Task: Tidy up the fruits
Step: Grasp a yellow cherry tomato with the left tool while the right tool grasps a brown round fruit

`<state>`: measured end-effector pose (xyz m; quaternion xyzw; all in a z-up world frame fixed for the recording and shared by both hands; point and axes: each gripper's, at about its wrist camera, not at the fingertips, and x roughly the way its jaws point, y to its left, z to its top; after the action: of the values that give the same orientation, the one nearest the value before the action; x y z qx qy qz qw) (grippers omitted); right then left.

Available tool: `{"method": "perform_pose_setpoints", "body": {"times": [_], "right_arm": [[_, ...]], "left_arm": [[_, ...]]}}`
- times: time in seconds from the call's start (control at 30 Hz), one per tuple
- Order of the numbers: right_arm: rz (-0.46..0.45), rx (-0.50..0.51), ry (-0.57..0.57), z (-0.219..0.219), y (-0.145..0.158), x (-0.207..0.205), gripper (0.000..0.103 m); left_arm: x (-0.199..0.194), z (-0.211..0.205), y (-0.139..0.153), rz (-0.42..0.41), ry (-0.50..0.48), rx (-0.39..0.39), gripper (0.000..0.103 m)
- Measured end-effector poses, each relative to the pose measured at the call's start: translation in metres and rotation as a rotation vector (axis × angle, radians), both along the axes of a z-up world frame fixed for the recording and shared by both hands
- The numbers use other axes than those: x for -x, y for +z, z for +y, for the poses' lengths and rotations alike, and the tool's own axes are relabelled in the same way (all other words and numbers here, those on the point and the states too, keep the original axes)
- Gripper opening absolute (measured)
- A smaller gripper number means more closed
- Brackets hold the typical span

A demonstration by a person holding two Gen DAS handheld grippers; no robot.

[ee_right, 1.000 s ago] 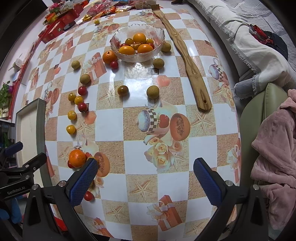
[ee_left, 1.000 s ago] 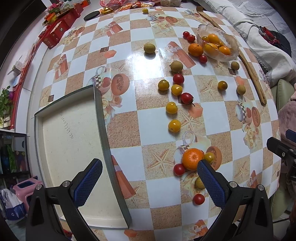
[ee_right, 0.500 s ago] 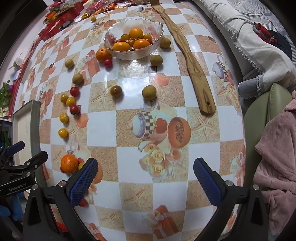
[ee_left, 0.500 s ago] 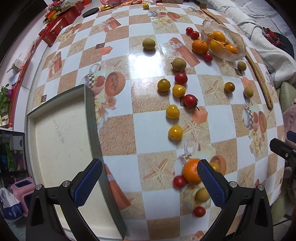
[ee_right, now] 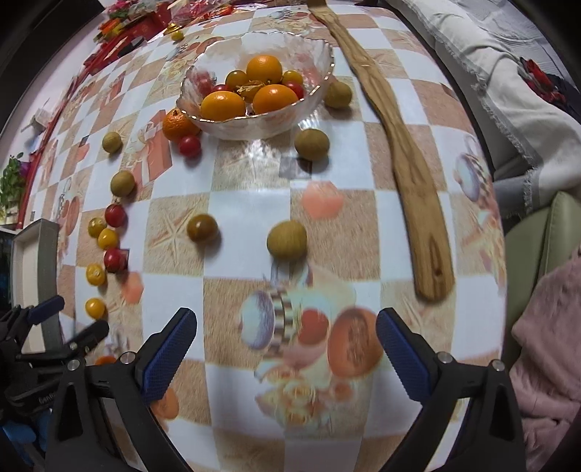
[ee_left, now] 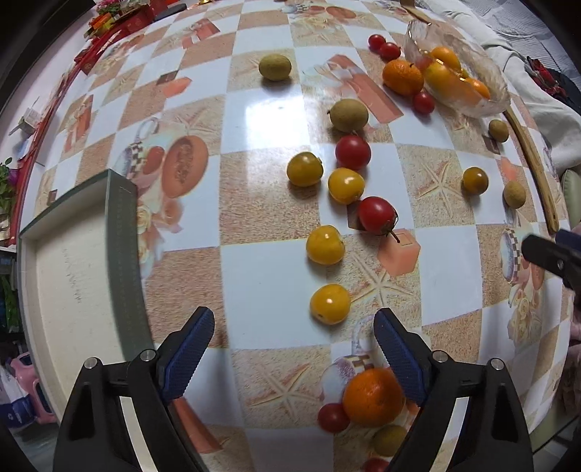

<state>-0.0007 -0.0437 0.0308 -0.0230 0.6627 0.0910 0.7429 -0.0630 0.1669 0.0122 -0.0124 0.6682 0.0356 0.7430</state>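
Many small fruits lie loose on the patterned table. In the left wrist view my left gripper (ee_left: 294, 332) is open and empty, low over the table, with a yellow tomato (ee_left: 329, 303) just ahead between its jaws and an orange (ee_left: 373, 396) by the right finger. A glass bowl (ee_right: 256, 81) with oranges and tomatoes stands at the back in the right wrist view. My right gripper (ee_right: 287, 336) is open and empty; a green-brown fruit (ee_right: 287, 240) and a dark yellow tomato (ee_right: 202, 227) lie ahead of it.
A white tray with a grey rim (ee_left: 121, 232) lies at the table's left edge. A long wooden paddle (ee_right: 406, 159) lies along the right side. Red boxes (ee_left: 120, 21) crowd the far edge. A couch with pink cloth (ee_right: 544, 348) stands to the right.
Both grippers have moved forward and lower over the table. The fruits now look larger and nearer. The yellow tomato has come close to the left jaws. Nothing was picked up.
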Motion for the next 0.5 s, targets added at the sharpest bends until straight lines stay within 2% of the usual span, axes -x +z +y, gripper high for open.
{"method": "perform_pose_setpoints", "body": {"times": [0.03,0.1,0.17,0.33,0.43,0.5], "right_arm": [[-0.003,0.005,0.006,0.001,-0.003,-0.003,0.098],[-0.005,0.011,0.019,0.005,-0.009,-0.009,0.084],[0.006,0.009,0.020,0.005,-0.015,-0.013,0.076],[-0.027,0.018,0.036,0.013,-0.020,-0.025,0.074],[-0.049,0.049,0.049,0.021,-0.022,-0.033,0.070],[-0.057,0.074,0.047,0.023,-0.023,-0.035,0.058]], "left_arm": [[-0.001,-0.001,-0.002,-0.001,0.006,-0.001,0.091],[-0.001,-0.001,-0.005,-0.003,0.016,0.001,0.090],[-0.001,-0.002,-0.008,-0.001,0.016,0.004,0.080],[-0.004,-0.004,-0.009,-0.016,0.029,0.010,0.079],[-0.004,-0.011,-0.008,-0.030,0.020,0.018,0.066],[-0.006,-0.019,-0.002,-0.036,0.007,0.023,0.050]]}}
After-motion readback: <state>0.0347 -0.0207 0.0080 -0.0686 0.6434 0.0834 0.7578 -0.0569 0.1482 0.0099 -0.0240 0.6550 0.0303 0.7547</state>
